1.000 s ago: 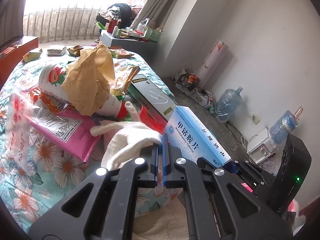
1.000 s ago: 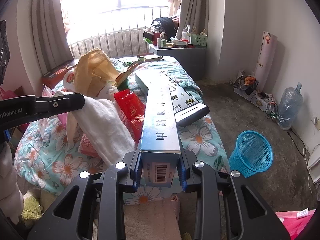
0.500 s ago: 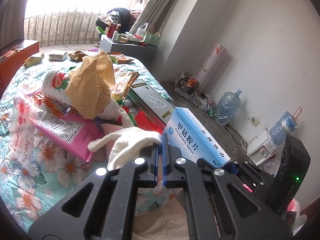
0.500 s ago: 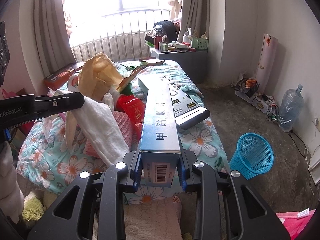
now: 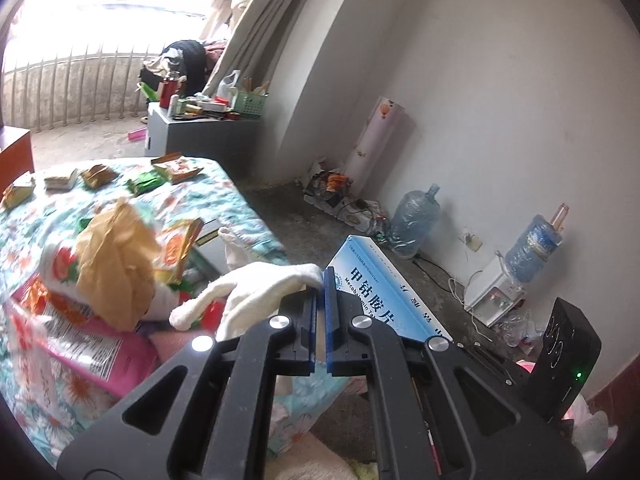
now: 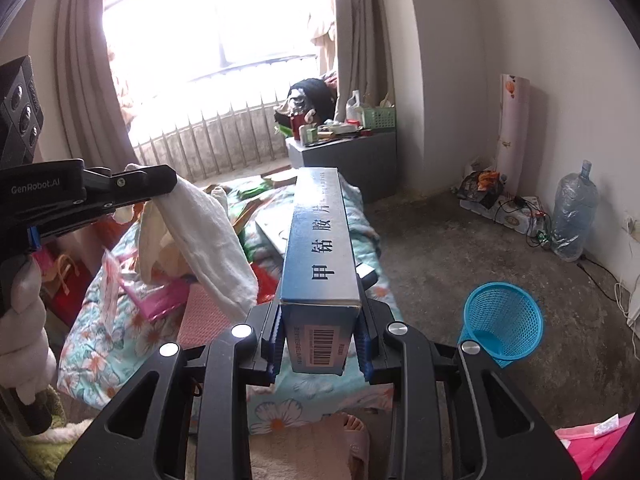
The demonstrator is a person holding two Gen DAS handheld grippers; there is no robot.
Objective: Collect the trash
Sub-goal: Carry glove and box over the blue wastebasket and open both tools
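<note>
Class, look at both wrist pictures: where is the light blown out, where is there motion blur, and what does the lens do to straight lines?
Left wrist view: the window is washed out white, the litter on the bed is smeared, and the wall corner bows. Right wrist view: the window glares too, the blue box reads sharp, and dark corners ring the frame.

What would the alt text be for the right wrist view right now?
The right gripper clamps a long blue cardboard medicine box above a floral-sheeted bed strewn with wrappers. At left, the left gripper pinches a white cloth glove; a blue mesh wastebasket stands on the floor.
</note>
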